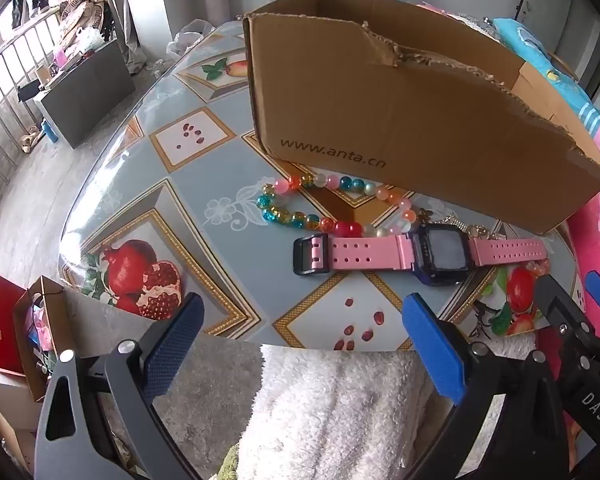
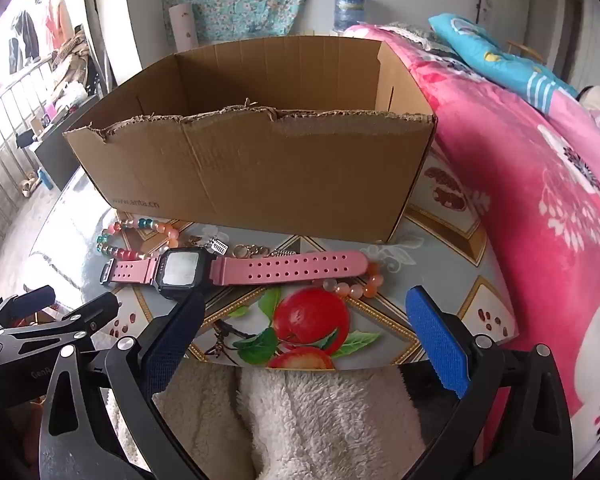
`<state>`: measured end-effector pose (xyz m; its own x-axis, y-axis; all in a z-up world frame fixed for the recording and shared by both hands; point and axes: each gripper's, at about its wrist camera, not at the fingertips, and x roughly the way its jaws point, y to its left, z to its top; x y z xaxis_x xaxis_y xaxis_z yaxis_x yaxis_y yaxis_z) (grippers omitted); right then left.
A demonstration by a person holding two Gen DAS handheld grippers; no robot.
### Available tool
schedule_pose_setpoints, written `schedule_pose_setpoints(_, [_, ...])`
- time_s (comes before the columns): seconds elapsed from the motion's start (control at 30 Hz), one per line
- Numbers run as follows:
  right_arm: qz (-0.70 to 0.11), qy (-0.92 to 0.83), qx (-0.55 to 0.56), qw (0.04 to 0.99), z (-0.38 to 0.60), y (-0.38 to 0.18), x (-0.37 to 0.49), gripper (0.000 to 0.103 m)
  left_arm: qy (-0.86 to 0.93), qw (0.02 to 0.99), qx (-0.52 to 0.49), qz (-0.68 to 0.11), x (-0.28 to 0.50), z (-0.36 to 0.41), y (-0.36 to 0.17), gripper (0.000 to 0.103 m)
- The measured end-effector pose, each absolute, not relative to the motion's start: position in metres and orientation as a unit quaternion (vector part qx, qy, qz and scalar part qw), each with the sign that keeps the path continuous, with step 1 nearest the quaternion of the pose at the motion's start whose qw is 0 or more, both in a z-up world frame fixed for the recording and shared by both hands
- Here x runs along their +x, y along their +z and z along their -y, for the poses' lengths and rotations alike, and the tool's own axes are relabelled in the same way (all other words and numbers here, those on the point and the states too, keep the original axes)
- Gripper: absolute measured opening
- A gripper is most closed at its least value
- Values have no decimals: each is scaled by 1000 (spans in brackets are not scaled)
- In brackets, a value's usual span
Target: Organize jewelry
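Fluffy white fabric point(image 2: 324, 412) fills the foreground below both grippers, at the table's near edge. Beyond it, the pink watch point(image 2: 236, 270) lies flat on the patterned table point(image 1: 204, 200), long axis running side to side across both views, parallel to the front wall of the cardboard box point(image 2: 260, 176) just behind it. Buckle end points left, holed strap right. Right gripper point(image 2: 300, 332) spread wide, nothing between its pads, angled down; the watch sits just ahead of it, the face ahead of its left finger. Left gripper point(image 1: 300, 336) also wide and empty; the watch lies ahead and to its right, the buckle end nearest. Either could reach; the right looks better centred on the strap. Closing across the strap's narrow width needs no wrist roll, as I judge it. Colourful bead bracelet point(image 1: 320, 204) loops between watch and box, touching the strap; small metal charms point(image 2: 252, 250) lie behind the watch face; peach beads point(image 2: 352, 286) sit under the strap tip. Box is open-topped, likely the drop spot.
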<state>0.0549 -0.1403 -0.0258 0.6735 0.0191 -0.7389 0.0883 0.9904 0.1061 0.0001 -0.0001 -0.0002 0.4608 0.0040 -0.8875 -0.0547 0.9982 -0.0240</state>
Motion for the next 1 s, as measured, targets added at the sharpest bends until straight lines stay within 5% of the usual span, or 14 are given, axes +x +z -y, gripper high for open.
schedule_pose_setpoints(1.0, [-397,-20,64,915,138,-19,53,96,20,859,-20,-511,-3,0,7,97])
